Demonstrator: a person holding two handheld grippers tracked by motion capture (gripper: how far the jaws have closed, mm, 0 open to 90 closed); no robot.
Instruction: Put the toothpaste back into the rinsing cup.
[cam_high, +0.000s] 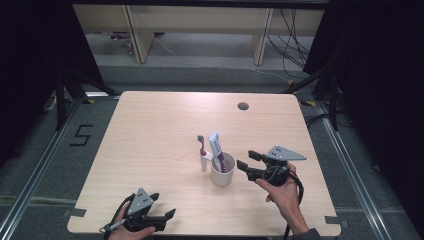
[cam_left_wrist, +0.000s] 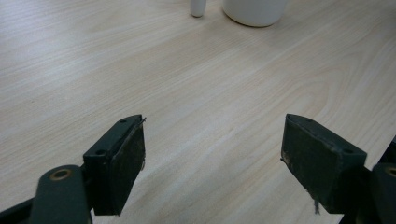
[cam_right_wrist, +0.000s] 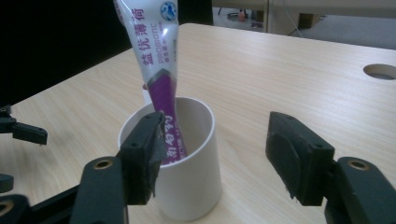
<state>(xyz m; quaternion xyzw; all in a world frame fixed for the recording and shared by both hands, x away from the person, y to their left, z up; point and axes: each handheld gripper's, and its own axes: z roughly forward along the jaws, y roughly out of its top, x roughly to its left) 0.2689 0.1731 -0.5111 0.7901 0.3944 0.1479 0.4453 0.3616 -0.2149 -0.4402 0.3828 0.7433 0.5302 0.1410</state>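
Lab recording bay: bare wooden counter (cam_high: 150, 150) hemmed by black curtains (cam_high: 30, 60), floor rails (cam_high: 35, 170), taped numeral "5" (cam_high: 81, 135) on grey carpet, loose cables (cam_high: 292, 45) behind.

Even overhead light (dark surroundings), sharp.

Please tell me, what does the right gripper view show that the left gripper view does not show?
Right gripper view: the purple and white toothpaste tube standing in the white cup, the round hole in the table, and open jaws near the cup. Left gripper view: a small white base beside the cup, and open jaws over bare wood. Both: the cup and the wooden table.
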